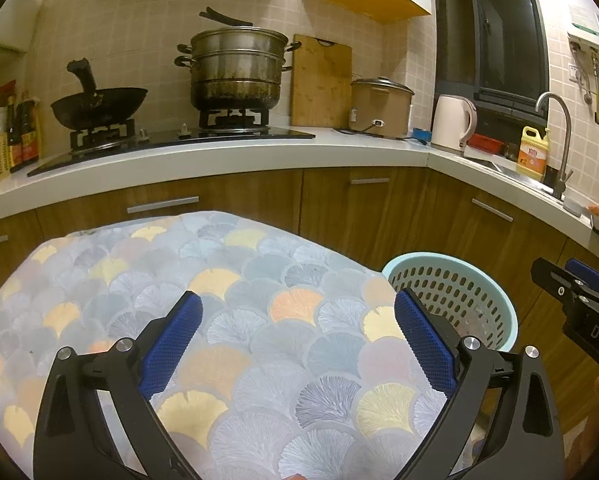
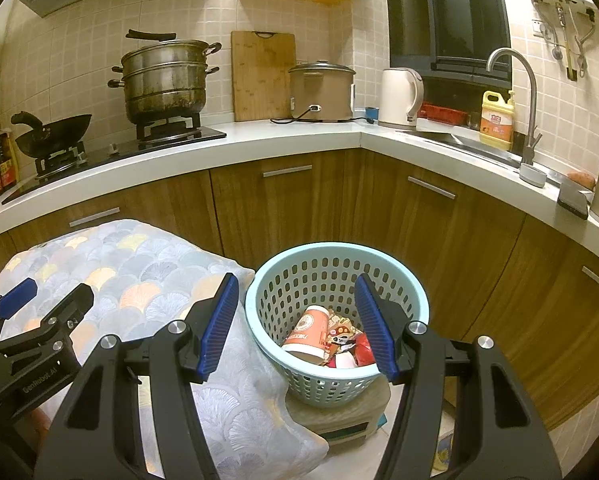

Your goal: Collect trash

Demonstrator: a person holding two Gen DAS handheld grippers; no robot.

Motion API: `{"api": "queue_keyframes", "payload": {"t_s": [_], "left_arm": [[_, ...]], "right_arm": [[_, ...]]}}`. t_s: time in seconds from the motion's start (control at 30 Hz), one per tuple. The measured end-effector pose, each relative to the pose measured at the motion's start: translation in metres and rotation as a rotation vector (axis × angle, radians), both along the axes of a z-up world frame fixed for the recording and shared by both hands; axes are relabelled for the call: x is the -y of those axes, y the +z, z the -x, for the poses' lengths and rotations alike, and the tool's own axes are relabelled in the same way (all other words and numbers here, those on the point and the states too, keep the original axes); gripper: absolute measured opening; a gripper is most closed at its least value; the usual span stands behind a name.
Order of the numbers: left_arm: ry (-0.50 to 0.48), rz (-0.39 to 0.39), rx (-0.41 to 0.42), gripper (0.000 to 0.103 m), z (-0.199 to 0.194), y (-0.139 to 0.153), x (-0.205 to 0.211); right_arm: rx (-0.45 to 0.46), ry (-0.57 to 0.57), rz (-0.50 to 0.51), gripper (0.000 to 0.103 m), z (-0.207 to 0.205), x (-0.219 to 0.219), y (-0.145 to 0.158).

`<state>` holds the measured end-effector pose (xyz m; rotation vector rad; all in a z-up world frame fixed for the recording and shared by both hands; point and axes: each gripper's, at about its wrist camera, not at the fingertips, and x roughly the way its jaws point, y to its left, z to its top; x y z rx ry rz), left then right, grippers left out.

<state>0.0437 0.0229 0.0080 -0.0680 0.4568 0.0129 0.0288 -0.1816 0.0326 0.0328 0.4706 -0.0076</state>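
Note:
A light blue perforated basket [image 2: 259, 312] stands on a low stool right of a table draped in a fan-patterned cloth [image 2: 139, 268]. Inside it lie an orange paper cup [image 2: 309, 332], wrappers and a red item [image 2: 365, 350]. My right gripper [image 2: 295, 318] is open and empty, hovering above the basket's mouth. My left gripper [image 1: 297, 334] is open and empty over the cloth [image 1: 259, 320], with the basket [image 1: 451, 296] to its right. The left gripper also shows in the right wrist view [image 2: 45, 298], and the right gripper shows at the left wrist view's right edge [image 1: 571, 292].
Wooden cabinets [image 2: 283, 208] and an L-shaped white counter [image 2: 259, 140] stand behind. On it are a wok [image 2: 55, 132], a steamer pot [image 2: 165, 80], a cutting board [image 2: 263, 76], a rice cooker [image 2: 321, 90], a kettle [image 2: 401, 98], a detergent bottle [image 2: 497, 120] and a faucet [image 2: 527, 100].

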Motion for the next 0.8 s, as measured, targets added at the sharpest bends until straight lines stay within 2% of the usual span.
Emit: {"api": "queue_keyframes", "payload": {"t_s": [0.8], "left_arm": [[-0.007,-0.005,-0.008,0.095,-0.0011,-0.0036,0.0026]], "right_arm": [[-0.007,0.007,-0.017,0.056,-0.0009,0.0036,-0.0023]]}}
